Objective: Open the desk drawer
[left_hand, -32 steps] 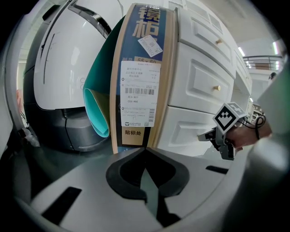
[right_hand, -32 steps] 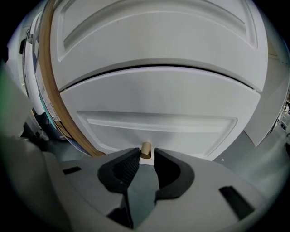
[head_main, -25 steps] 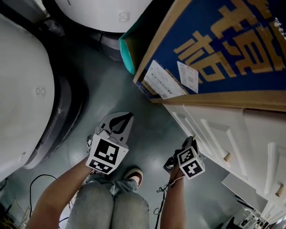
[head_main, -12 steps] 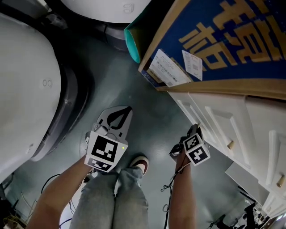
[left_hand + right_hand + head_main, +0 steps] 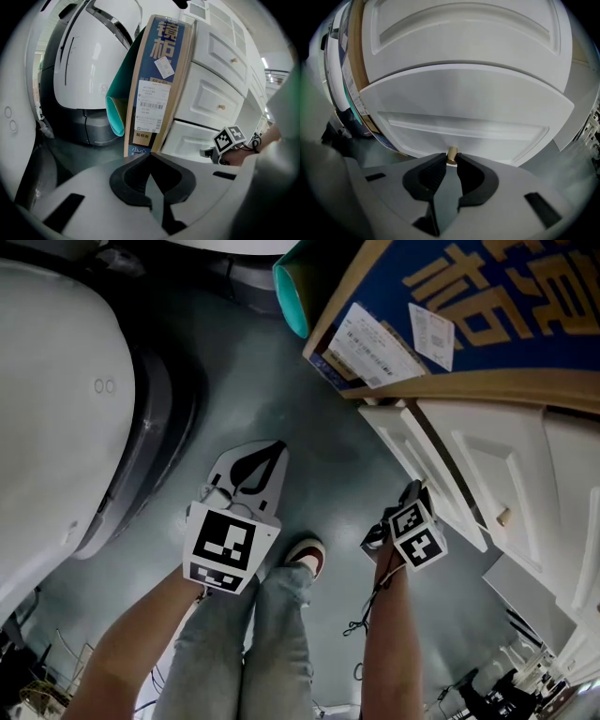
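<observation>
A white cabinet of drawers (image 5: 525, 456) stands at the right. My right gripper (image 5: 411, 491) reaches its lowest drawer (image 5: 464, 108) and is shut on that drawer's small brass knob (image 5: 452, 151), one pad on each side. The drawer front stands a little out from the panel above it. From the left gripper view the same drawer (image 5: 190, 140) shows with the right gripper's marker cube (image 5: 229, 138) in front of it. My left gripper (image 5: 272, 448) hangs over the grey floor, apart from the cabinet. Its jaws (image 5: 150, 155) are shut with nothing between them.
A tall cardboard box with blue print (image 5: 469, 315) leans against the cabinet's left end, a teal roll (image 5: 292, 296) beside it. A large white rounded machine (image 5: 56, 409) fills the left. The person's shoe (image 5: 305, 554) and legs are below the grippers; cables lie bottom left.
The left gripper has drifted a little up and right over the floor. The right gripper has stayed on the knob. The head view has shifted, so the cabinet sits higher in frame.
</observation>
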`<move>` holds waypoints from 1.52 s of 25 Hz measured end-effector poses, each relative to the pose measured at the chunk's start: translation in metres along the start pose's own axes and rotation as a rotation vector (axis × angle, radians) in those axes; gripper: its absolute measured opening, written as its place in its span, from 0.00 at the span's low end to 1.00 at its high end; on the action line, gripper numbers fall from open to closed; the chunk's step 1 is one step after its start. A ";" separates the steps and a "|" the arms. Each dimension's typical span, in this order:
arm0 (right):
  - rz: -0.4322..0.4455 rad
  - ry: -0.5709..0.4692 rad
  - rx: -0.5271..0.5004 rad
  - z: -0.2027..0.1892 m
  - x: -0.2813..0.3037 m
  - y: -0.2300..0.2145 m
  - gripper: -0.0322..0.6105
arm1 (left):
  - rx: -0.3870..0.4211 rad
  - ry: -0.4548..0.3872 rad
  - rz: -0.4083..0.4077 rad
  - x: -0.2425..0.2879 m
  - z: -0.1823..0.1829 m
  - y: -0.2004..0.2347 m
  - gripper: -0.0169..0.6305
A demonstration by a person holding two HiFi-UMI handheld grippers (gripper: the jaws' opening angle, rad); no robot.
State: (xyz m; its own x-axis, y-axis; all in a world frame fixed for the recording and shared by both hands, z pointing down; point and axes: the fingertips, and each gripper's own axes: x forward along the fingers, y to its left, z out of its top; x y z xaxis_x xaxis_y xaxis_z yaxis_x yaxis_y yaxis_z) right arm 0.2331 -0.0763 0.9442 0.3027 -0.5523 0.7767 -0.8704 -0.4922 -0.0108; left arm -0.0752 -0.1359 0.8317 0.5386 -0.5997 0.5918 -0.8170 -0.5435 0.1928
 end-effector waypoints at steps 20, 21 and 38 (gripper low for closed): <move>-0.026 0.060 0.028 -0.055 -0.042 0.010 0.17 | -0.030 0.053 -0.017 -0.037 -0.005 -0.001 0.05; -0.028 0.061 0.029 -0.058 -0.045 0.010 0.17 | -0.029 0.052 -0.020 -0.038 -0.005 -0.002 0.05; -0.031 0.094 0.052 -0.107 -0.080 0.020 0.17 | 0.007 0.051 -0.037 -0.066 -0.002 -0.012 0.05</move>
State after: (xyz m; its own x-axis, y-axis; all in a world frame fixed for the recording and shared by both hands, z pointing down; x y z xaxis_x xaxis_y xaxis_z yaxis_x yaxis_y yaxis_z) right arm 0.1499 0.0294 0.9495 0.2889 -0.4721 0.8329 -0.8394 -0.5433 -0.0168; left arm -0.1016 -0.0888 0.7924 0.5568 -0.5487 0.6236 -0.7953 -0.5690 0.2094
